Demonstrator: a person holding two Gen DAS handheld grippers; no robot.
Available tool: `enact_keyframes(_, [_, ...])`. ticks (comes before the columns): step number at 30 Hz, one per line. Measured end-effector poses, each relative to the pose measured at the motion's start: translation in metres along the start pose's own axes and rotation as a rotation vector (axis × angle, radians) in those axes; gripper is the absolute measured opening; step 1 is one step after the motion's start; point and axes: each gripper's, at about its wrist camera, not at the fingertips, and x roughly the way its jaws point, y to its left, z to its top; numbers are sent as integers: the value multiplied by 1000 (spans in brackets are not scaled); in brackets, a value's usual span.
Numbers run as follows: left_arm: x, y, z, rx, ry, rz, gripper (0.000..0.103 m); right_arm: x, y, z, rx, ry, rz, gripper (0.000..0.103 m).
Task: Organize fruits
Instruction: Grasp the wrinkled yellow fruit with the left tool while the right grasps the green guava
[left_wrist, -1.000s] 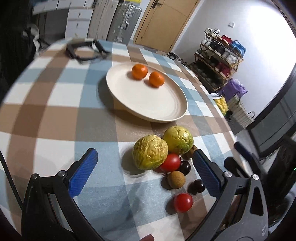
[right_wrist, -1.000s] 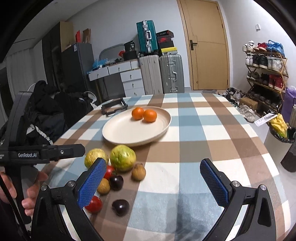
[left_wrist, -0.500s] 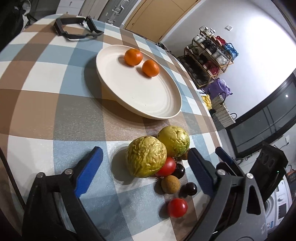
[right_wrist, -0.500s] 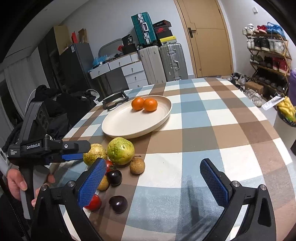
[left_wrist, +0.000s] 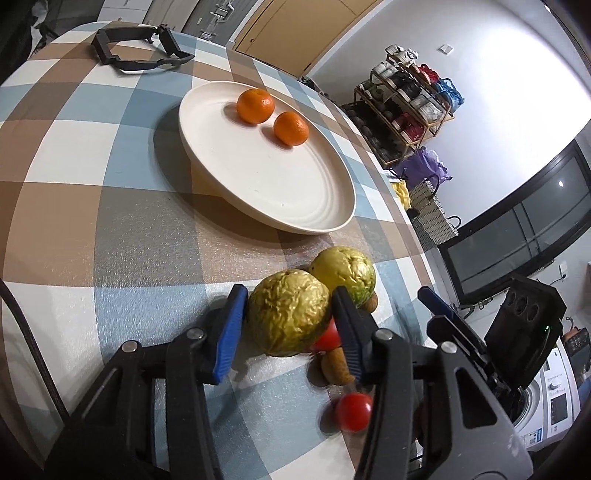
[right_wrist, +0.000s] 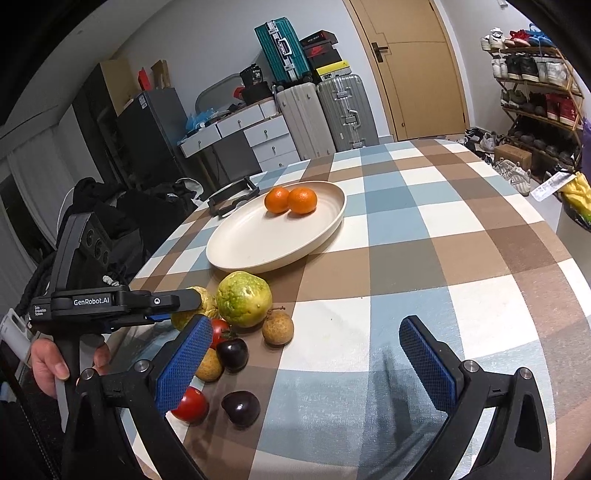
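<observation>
A cream plate (left_wrist: 295, 192) (right_wrist: 240, 247) holds two oranges (left_wrist: 255, 106) (right_wrist: 302, 200). Near the table's edge lies a cluster of fruit. My left gripper (left_wrist: 288, 325) is shut on the wrinkled yellow fruit (left_wrist: 288, 317), its blue pads (left_wrist: 231, 328) against both sides; in the right wrist view it covers most of that fruit (right_wrist: 205, 299). Beside it sit a green-yellow fruit (left_wrist: 345, 267) (right_wrist: 243, 299), red tomatoes (left_wrist: 354, 406) (right_wrist: 190, 404), brown longans (right_wrist: 277, 328) and dark plums (right_wrist: 241, 406). My right gripper (right_wrist: 306, 365) is open and empty, above the cloth right of the cluster.
A black frame-like object (left_wrist: 136, 48) (right_wrist: 232, 195) lies on the checked tablecloth (right_wrist: 424, 236) beyond the plate. The table edge curves close behind the fruit cluster. Suitcases, drawers and a shoe rack stand around the room.
My left gripper has moved forward and closed its jaws onto the wrinkled yellow fruit. My right gripper has stayed open and has barely shifted.
</observation>
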Motion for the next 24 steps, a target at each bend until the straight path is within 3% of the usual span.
enact_keyframes(7, [-6, -6, -4, 25, 12, 53, 44, 0, -3, 0, 14, 3, -7, 103])
enact_keyframes(11, [-13, -3, -6, 13, -5, 37, 44, 1, -2, 0, 4, 8, -10, 103])
enact_keyframes(20, [-49, -15, -8, 92, -104, 78, 44, 1, 9, 9, -33, 2, -21, 103])
enact_keyframes(24, [-70, -20, -10, 120, -157, 105, 44, 10, 15, 19, -45, 52, 36, 103])
